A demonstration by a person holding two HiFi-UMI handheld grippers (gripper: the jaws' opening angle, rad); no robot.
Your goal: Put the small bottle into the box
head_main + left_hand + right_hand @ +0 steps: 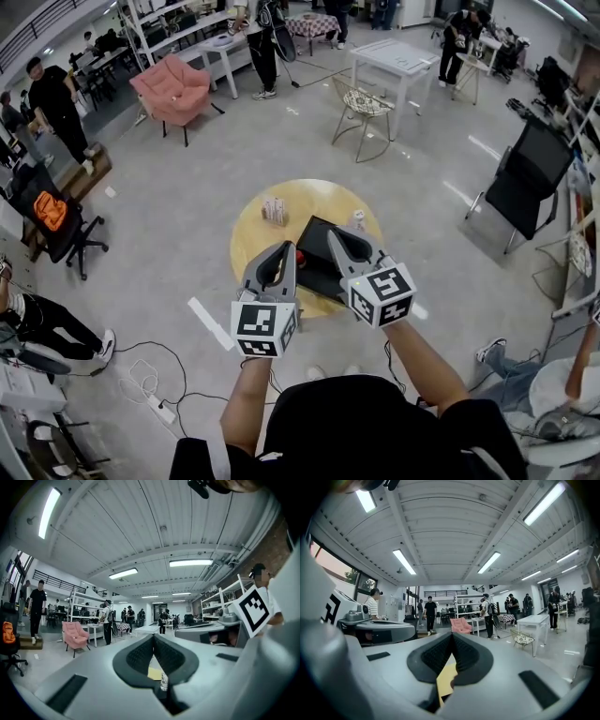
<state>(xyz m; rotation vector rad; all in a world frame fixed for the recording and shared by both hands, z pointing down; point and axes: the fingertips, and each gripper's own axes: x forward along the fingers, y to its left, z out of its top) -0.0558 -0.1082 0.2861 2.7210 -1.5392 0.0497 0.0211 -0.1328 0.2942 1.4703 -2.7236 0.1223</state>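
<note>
A round wooden table (253, 234) carries a black box (317, 261), a small pale bottle (357, 220) by the box's far right corner, and a pack of small bottles (274, 211) at the back left. My left gripper (289, 247) hangs shut and empty over the box's left edge, beside a small red thing (300, 255). My right gripper (333, 233) is shut and empty above the box, just left of the bottle. In the left gripper view the jaws (153, 637) meet, with a small bottle (164, 680) showing below them. In the right gripper view the shut gripper (452, 636) hides all but a strip of table (446, 680).
A black office chair (525, 183) stands right of the table and a wire chair (364, 108) behind it. Cables and a power strip (159, 408) lie on the floor at the left. A pink armchair (173, 89), a white table (398, 61) and several people are farther back.
</note>
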